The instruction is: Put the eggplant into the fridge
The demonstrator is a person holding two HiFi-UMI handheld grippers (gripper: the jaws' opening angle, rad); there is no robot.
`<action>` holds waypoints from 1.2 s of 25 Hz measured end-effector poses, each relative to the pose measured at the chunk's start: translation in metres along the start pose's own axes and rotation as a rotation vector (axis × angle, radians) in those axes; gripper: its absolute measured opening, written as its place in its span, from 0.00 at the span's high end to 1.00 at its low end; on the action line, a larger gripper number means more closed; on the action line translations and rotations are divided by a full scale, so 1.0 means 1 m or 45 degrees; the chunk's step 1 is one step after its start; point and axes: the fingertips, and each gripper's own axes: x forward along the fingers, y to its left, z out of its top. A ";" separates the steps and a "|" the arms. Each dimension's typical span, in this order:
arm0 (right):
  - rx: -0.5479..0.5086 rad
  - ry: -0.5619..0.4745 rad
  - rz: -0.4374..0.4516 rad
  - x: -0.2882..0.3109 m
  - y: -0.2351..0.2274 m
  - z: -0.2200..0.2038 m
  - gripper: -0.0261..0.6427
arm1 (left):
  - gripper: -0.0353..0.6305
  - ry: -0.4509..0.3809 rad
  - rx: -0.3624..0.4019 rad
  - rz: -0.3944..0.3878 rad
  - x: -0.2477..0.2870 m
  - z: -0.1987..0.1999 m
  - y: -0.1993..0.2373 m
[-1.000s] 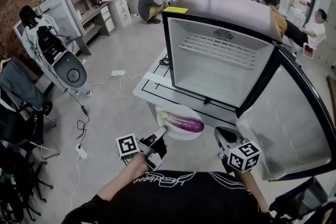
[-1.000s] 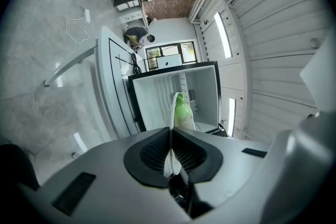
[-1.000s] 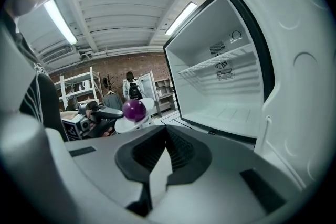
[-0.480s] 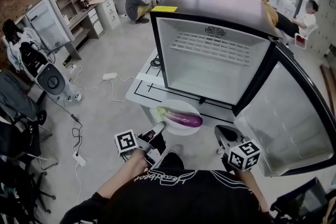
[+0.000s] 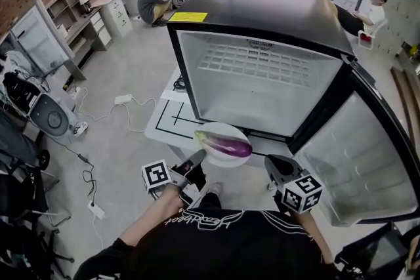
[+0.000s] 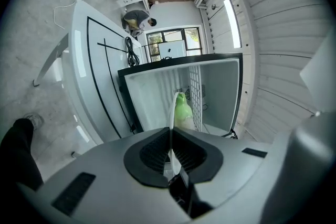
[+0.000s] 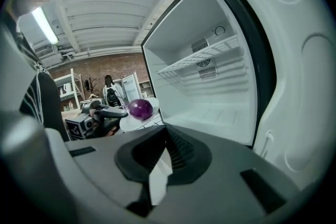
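Head view steeply down over open fridge (image 5: 262,6), both gripper views low, close, facing its interior

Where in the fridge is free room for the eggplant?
The fridge floor under the wire shelf is bare, wall to wall; the shelf too. Only the space before the opening is crowded, by the plate with the eggplant.

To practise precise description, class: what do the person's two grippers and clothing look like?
The left gripper and right gripper each have a pale grey body, black ridged pads and a cube with black-and-white square markers. The person wears a black top with white script.
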 end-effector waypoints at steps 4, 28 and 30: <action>0.015 -0.012 -0.036 0.013 -0.012 0.009 0.95 | 0.91 0.041 -0.006 0.002 0.024 0.013 0.001; 0.034 -0.027 -0.144 0.045 -0.043 0.029 0.95 | 0.91 0.061 0.048 0.133 0.123 0.042 0.030; 0.029 -0.023 -0.143 0.049 -0.043 0.030 0.95 | 0.91 0.052 0.050 0.151 0.132 0.044 0.034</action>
